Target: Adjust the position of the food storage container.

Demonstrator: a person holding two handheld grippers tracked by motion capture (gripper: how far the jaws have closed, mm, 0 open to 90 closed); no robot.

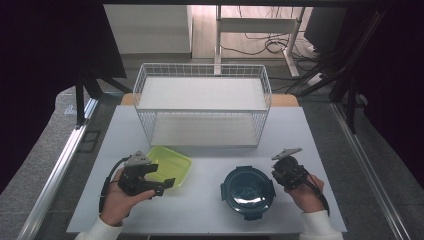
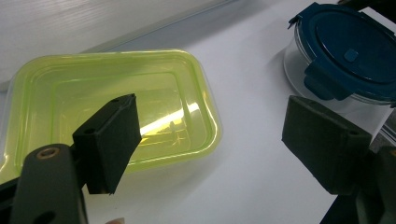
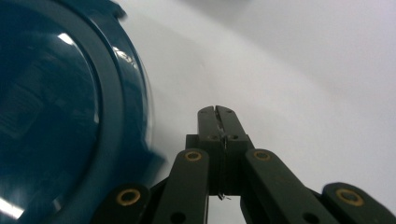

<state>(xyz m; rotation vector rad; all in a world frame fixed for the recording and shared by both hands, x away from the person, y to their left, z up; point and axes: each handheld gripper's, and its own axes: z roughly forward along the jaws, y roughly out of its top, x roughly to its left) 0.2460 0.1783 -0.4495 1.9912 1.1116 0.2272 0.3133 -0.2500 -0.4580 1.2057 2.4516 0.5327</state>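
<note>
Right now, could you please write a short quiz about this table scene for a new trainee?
1. True or false: the left gripper is clamped on the yellow-green container.
2. Which thing lies next to the right gripper? A) the wire basket B) the round container with the dark blue lid C) the yellow-green container
3. Fill in: the jaws of the right gripper are ____.

Key:
1. False. Its jaws stand open, with nothing between them; the container lies beyond them.
2. B.
3. Shut, with nothing between them.
</note>
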